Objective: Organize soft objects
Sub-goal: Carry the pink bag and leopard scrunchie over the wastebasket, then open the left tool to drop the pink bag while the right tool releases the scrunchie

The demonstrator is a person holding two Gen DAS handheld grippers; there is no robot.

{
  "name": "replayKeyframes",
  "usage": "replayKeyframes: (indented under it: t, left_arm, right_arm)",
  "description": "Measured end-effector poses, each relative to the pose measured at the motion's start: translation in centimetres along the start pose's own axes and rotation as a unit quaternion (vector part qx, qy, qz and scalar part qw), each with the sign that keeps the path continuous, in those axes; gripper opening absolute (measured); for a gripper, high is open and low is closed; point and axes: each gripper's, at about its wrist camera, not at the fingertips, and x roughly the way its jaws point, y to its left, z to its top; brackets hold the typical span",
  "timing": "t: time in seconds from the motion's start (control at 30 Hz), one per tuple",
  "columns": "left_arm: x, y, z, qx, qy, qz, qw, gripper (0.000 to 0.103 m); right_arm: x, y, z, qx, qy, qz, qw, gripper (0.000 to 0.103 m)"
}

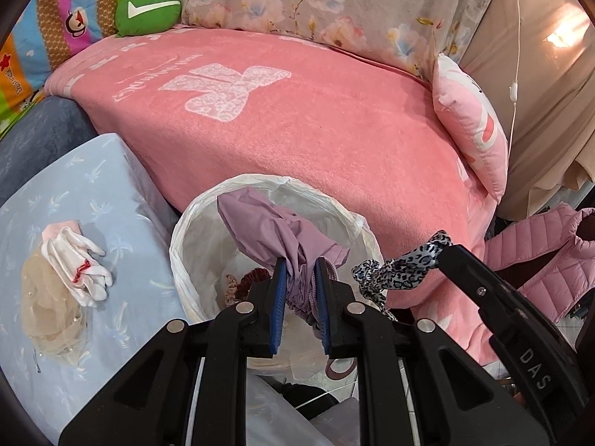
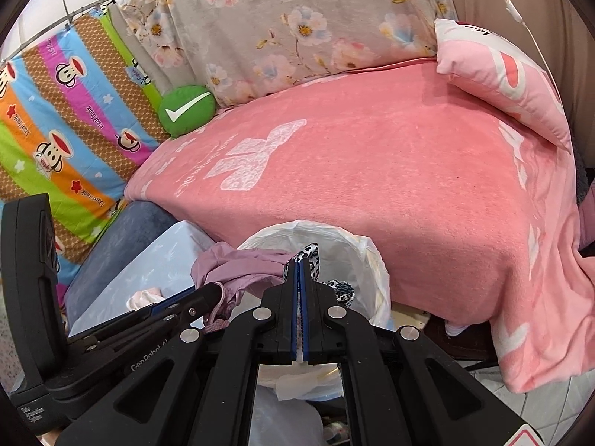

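Note:
My left gripper (image 1: 300,264) is shut on a bunched lilac cloth (image 1: 275,230) and holds it over the round white basket (image 1: 193,260) lined with a plastic bag. In the right wrist view the same lilac cloth (image 2: 238,264) hangs at the basket's left rim (image 2: 372,260). My right gripper (image 2: 302,264) is shut on a black-and-white leopard-print strip (image 2: 310,254), which also shows in the left wrist view as a leopard-print strip (image 1: 401,267) stretched over the basket's right edge. A dark red scrunchie (image 1: 253,278) lies inside the basket.
A pink blanket (image 1: 297,130) covers the bed behind the basket, with a green checkmark cushion (image 1: 148,9) and a pink pillow (image 1: 472,126) on it. White gloves (image 1: 81,264) and beige tulle (image 1: 48,308) lie on a light blue surface at left. A pink padded jacket (image 1: 550,267) is at right.

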Motion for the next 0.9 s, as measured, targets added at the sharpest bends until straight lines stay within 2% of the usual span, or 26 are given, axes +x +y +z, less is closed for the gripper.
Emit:
replayKeyframes:
  t: [0.43,0.5,0.53,0.57,0.63,0.9]
  left_arm:
    - [1.7,3.2,-0.2,-0.035,0.022,0.008,0.9991,0.019]
    - [1.8,3.6,-0.3,-0.041,0.024,0.008,0.9988,0.029]
    - [1.7,3.8,-0.4,-0.044,0.023,0.009,0.9987,0.039]
    - [1.5,4.1,-0.4,-0.047,0.019,0.013,0.9986,0.054]
    - [1.0,4.5,-0.4,-0.051,0.004,0.031,0.9982,0.067]
    - [0.1,6.3,-0.6,-0.065,-0.005,0.057,0.9963,0.069]
  right_arm:
    - [2.3,1.5,0.0,-0.014,0.018,0.012,1.0,0.001]
    - [2.6,2.0,0.0,-0.016,0.021,0.015,1.0,0.001]
    - [2.8,2.2,0.0,-0.017,0.023,0.016,0.999,0.001]
    - [3.0,2.4,0.0,-0.018,0.024,0.018,0.999,0.001]
    - [3.4,2.9,0.0,-0.021,0.027,0.021,0.999,0.001]
    - [4.2,4.4,-0.1,-0.029,0.031,0.029,0.999,0.011]
